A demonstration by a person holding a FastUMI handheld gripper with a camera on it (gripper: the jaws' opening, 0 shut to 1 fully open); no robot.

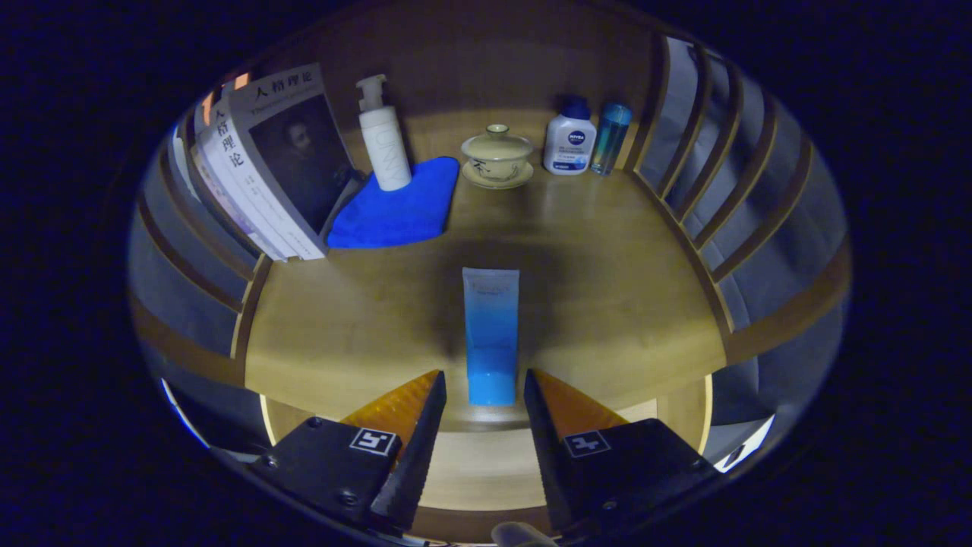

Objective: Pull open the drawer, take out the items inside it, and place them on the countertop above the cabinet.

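The tool (484, 395) hangs released around the tube (490, 334) at the bench's (607, 289) front edge; a nudge could topple it.

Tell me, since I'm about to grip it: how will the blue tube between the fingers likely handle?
The blue tube lies flat on the countertop, so it probably won't roll. Its glossy skin may slip. It looks like soft plastic, likely yielding when the open gripper squeezes.
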